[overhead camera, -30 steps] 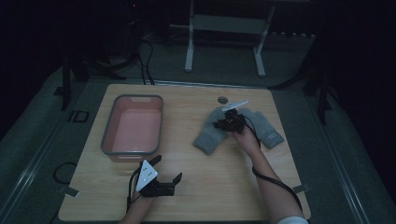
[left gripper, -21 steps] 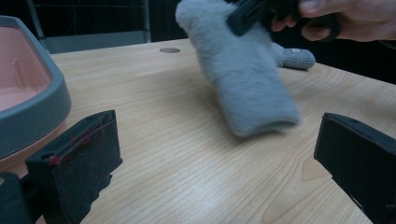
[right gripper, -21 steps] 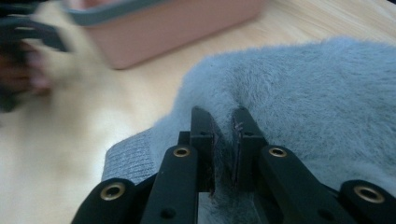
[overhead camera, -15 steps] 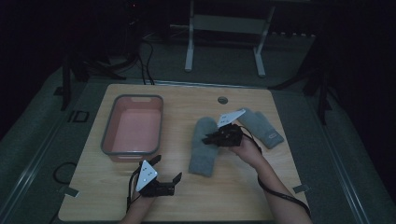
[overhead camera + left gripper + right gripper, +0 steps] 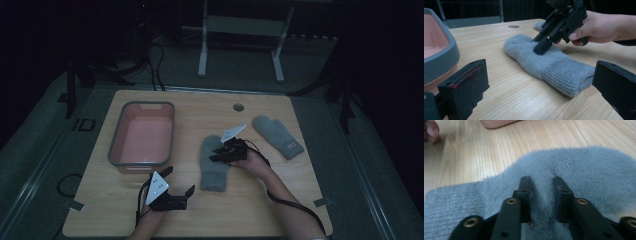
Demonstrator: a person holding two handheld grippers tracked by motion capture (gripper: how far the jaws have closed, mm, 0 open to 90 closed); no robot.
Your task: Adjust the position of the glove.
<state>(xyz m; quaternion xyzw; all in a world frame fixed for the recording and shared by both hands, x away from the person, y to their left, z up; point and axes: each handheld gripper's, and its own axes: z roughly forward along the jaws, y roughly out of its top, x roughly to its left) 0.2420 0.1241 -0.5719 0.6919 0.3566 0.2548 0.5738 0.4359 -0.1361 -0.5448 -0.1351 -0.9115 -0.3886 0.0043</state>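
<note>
The right gripper (image 5: pixel 222 151) sits at the table's centre, its jaws pinched together on a fold of fuzzy fabric on the near grey mitten (image 5: pixel 214 162); the right gripper view shows a ridge of nap squeezed between the two black tips; the mitten lies flat on the wooden table (image 5: pixel 280 185) with its ribbed cuff toward six o'clock and its rounded tip toward twelve; the second mitten (image 5: pixel 278 136) lies well apart at about two o'clock from the first; the pink tub (image 5: pixel 142 137) with the grey rim stands at about nine o'clock from the held mitten; the left gripper (image 5: pixel 175 192) rests on the table near six o'clock, jaws spread wide and holding nothing, facing the cuff; the step in hand appears to be carrying the pinched mitten, probably toward the tub; the next move calls for a lift clear of the wood and a swing toward nine o'clock, over the rim, keeping the pinch firm so the soft fabric does not slip
</note>
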